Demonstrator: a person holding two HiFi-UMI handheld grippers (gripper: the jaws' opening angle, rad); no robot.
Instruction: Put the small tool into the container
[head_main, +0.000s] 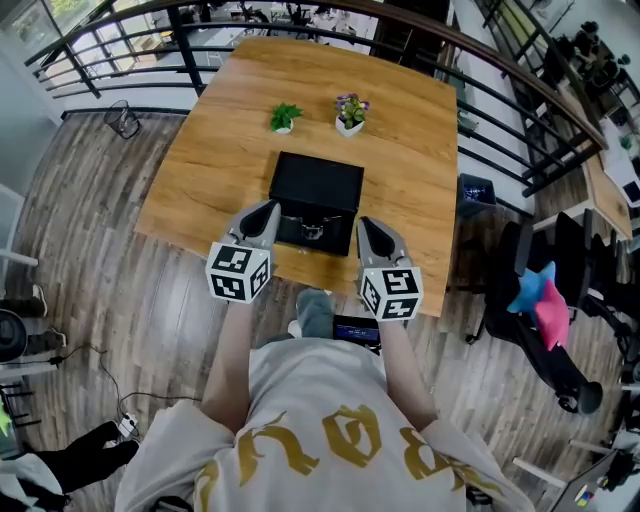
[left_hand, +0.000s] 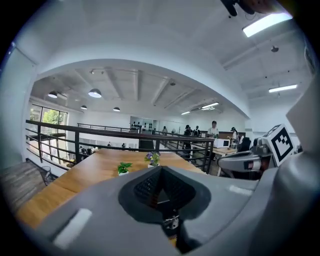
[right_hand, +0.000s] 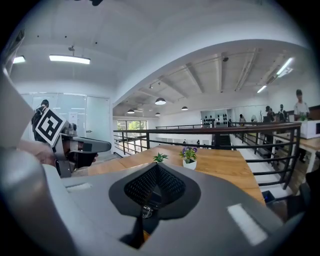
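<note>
A black container (head_main: 318, 190), a flat case with its lid down and a small metal clasp (head_main: 313, 232) on its front wall, lies on the wooden surface (head_main: 210, 150) close to the near edge, roughly centred from left to right. The left hand-held gripper (head_main: 267, 211) hovers just beside the container's near left corner and the right hand-held gripper (head_main: 364, 224) just beside its near right corner, so the front of the case sits between them; neither can be seen touching it. Both point away from the person, towards the far side of the surface. In the left gripper view, the left hand-held gripper (left_hand: 160, 169) has its ribbed pads meeting at the tips with nothing held between them, and the right gripper view shows the right hand-held gripper (right_hand: 157, 165) closed in the same way and also empty. Each carries its marker cube (head_main: 238, 272) at the rear, above the bare forearms. Well beyond the container, near the far edge, stand a small green plant (head_main: 285, 117) and a purple-flowered plant (head_main: 350, 111) in white pots, side by side and a little apart. A dark metal railing (head_main: 520, 100) runs around the surface, and an office chair (head_main: 545, 300) with blue and pink items on it stands to the right.
</note>
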